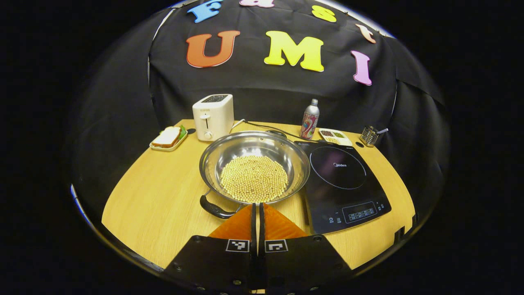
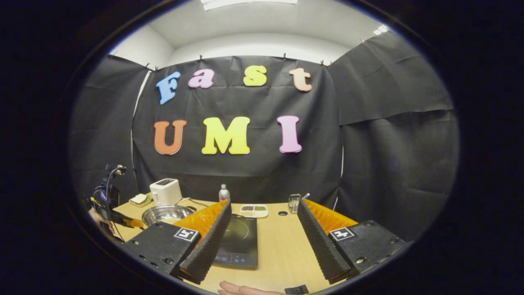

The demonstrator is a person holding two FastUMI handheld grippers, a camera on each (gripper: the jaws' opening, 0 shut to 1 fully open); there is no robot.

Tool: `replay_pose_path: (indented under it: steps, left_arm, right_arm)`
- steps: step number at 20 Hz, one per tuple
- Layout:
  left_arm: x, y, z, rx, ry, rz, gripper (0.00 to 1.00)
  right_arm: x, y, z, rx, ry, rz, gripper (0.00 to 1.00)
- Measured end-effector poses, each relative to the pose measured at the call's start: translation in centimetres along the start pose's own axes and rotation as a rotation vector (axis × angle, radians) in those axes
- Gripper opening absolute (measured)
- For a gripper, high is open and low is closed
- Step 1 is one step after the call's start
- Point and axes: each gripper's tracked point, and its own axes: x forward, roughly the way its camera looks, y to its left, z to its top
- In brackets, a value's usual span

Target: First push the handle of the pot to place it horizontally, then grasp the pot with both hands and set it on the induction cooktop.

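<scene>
Left gripper view: your left gripper (image 1: 258, 211) has its jaws clenched, empty, tips at the pot's (image 1: 254, 166) near rim.
The pot, holding pale beans, sits on the desk (image 1: 155, 192) just left of the induction cooktop (image 1: 342, 184), its black handle (image 1: 215, 208) angled toward you. Your right gripper (image 2: 264, 223) hangs released above the desk.

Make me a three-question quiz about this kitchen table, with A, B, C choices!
1. Where is the pot?
A. left of the cooktop
B. on the cooktop
C. on the toaster

2. How many toasters?
A. three
B. one
C. two

3. The left gripper is:
A. wide open
B. holding the bottle
C. shut, empty

Answers: 1 A, the pot sits on the table beside the cooktop. 2 B, a single white toaster stands at the back. 3 C, its fingers meet with nothing between them.
</scene>
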Motion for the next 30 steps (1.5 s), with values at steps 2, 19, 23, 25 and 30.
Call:
replay_pose_path:
  steps: [2, 19, 23, 25, 30]
  left_arm:
    - [0.9, -0.1, -1.3, -0.001, 0.054, -0.013, 0.0]
    - [4.9, 2.5, -3.7, 0.03, 0.18, -0.006, 0.0]
    - [5.3, 4.3, -3.3, 0.016, 0.181, 0.015, 0.0]
    - [5.7, 4.9, -3.3, 0.006, 0.193, 0.003, 0.0]
    - [7.1, 7.9, -2.6, 0.01, 0.187, 0.06, 0.0]
  right_arm:
    - [0.8, 0.8, -0.6, -0.013, 0.019, 0.013, 0.99]
    - [6.1, 3.4, -2.9, -0.001, 0.089, 0.032, 0.99]
    - [6.9, 4.8, -2.6, 0.026, 0.067, 0.066, 0.99]
    - [7.2, 5.4, -2.5, 0.021, 0.063, 0.07, 0.99]
    - [8.1, 6.3, -2.2, 0.002, 0.051, 0.083, 0.99]
